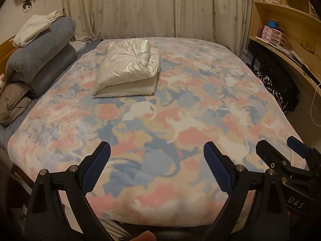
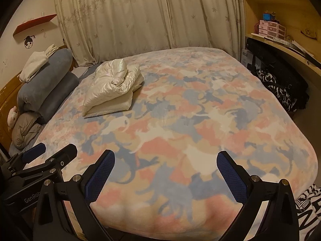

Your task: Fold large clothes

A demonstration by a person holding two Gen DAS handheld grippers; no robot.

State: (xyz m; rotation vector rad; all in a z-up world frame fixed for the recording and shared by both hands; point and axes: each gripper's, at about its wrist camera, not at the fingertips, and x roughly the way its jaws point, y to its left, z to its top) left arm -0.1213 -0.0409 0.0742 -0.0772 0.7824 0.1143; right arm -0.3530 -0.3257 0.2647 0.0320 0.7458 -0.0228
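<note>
A shiny white puffy jacket (image 1: 128, 68) lies folded in a thick bundle on the far left part of the bed; it also shows in the right wrist view (image 2: 112, 90). My left gripper (image 1: 156, 150) is open and empty, held above the near edge of the bed, far from the jacket. My right gripper (image 2: 165, 158) is open and empty too, just right of the left one. The right gripper's fingers (image 1: 268, 150) show at the right edge of the left wrist view, and the left gripper's fingers (image 2: 66, 150) at the left of the right wrist view.
The bed carries a pink, blue and cream cat-print blanket (image 1: 180, 120). Rolled blue-grey bedding (image 1: 42, 56) with white folded cloths (image 1: 32, 30) on top lies at the left by the headboard. A curved wooden desk with shelves (image 1: 284, 46) and dark bags (image 1: 276, 86) stand at the right. Curtains (image 1: 152, 8) hang behind.
</note>
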